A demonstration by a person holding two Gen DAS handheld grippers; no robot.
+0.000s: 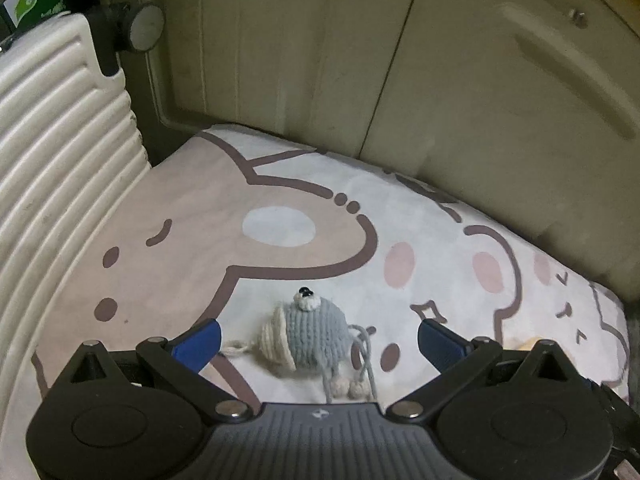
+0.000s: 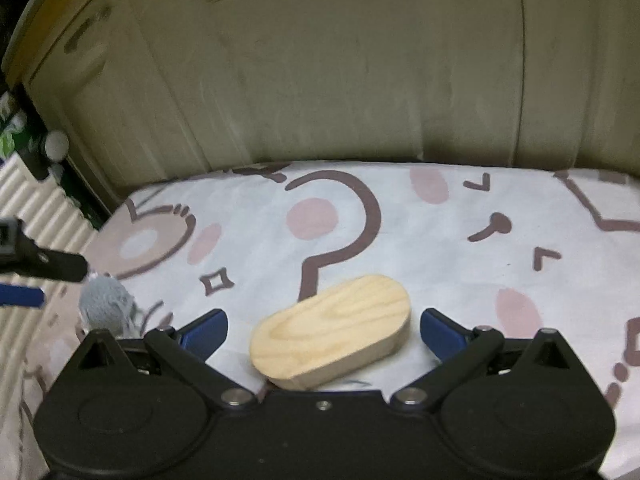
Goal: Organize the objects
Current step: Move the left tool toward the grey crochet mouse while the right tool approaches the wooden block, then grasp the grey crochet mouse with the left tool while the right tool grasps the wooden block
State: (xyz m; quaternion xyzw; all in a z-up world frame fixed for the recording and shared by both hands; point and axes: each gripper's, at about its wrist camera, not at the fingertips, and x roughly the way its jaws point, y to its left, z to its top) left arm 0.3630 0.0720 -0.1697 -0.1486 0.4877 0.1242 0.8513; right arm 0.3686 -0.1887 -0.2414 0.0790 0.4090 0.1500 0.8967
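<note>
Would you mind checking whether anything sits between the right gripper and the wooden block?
Nothing visible does. The wooden block lies on the printed cloth directly ahead of the right gripper, within its open jaws. The crocheted toy sits off to the left.

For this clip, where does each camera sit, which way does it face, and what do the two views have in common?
Left wrist: sits on the left gripper, looks forward over the crochet toy lying between its open blue fingers, toward the cupboard doors.
Right wrist: sits on the right gripper, faces the wooden block between its open fingers.
Shared: the cartoon cloth, the toy and the doors; the right view also catches the left gripper at its left edge.
</note>
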